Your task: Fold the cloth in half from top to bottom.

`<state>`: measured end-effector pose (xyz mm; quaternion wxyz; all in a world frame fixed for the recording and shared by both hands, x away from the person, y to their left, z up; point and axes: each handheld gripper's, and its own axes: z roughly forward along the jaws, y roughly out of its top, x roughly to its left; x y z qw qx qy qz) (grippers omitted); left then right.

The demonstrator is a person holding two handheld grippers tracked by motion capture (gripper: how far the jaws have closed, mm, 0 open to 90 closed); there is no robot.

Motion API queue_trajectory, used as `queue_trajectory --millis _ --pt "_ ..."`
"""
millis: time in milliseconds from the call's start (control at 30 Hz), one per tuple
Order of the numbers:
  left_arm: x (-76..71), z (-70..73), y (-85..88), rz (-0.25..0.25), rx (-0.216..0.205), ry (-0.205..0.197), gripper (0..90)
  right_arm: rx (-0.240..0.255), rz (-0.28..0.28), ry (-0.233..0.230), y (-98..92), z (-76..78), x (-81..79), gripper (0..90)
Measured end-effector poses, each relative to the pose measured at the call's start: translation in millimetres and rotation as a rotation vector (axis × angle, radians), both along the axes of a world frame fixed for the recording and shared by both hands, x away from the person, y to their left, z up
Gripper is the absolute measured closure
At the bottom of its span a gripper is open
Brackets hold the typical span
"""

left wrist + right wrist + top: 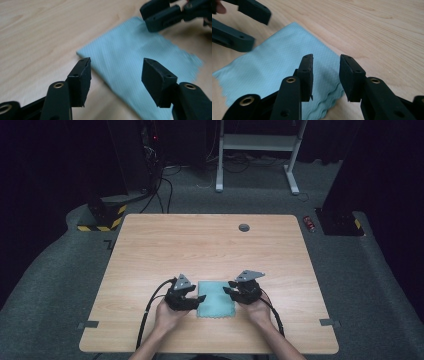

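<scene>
Cloth count is one: a single light-blue, square, fine-ribbed cloth (pixel 216 298) with scalloped edges lies flat on the pale wooden table (pixel 200 245), near its six o'clock edge. Two black two-jaw grippers flank it. At the cloth's nine o'clock side sits the left gripper (pixel 196 298), its jaws standing wide apart with nothing pinched between them. At three o'clock sits the right gripper (pixel 228 287), jaws parted over the cloth's edge, gripping nothing. Two hands hold them.
</scene>
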<state>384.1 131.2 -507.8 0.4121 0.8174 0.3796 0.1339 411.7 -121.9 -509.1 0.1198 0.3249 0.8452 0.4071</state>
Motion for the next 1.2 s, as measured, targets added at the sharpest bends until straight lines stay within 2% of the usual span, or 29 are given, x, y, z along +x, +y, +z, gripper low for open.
queue_trajectory --millis 100,200,267,333,500,733,867,1100,1200 --pt "16.2 -6.4 -10.8 0.034 0.009 0.010 41.1 -0.003 -0.016 0.008 6.3 -3.0 9.2 63.5" --pt "24.0 -12.0 -15.9 0.060 0.039 0.009 42.7 -0.014 -0.022 0.015 12.0 -6.3 14.9 63.4" --pt "26.9 -14.7 -13.8 0.086 0.058 0.017 43.6 -0.029 -0.024 0.027 13.2 -10.8 19.0 63.7" --pt "28.8 -14.2 -8.6 0.101 0.064 0.018 43.4 -0.011 -0.027 0.043 10.6 -12.5 21.2 63.9" --pt "32.2 -13.0 3.9 0.136 0.071 0.030 42.8 -0.012 -0.050 0.038 4.2 -10.8 22.7 60.1" --pt "33.6 -10.9 9.6 0.165 0.056 0.010 42.8 -0.006 -0.080 0.025 -8.4 -8.7 22.2 60.0" --pt "34.1 -9.4 15.3 0.187 0.041 0.003 42.8 0.015 -0.106 0.015 -17.8 -6.0 22.5 60.1" --pt "28.5 -1.6 30.1 0.193 0.026 -0.008 43.3 0.038 -0.127 -0.005 -31.0 2.0 18.5 60.1" --pt "25.2 2.8 37.7 0.205 0.000 -0.016 42.9 0.042 -0.136 -0.006 -34.5 4.4 15.0 60.0"
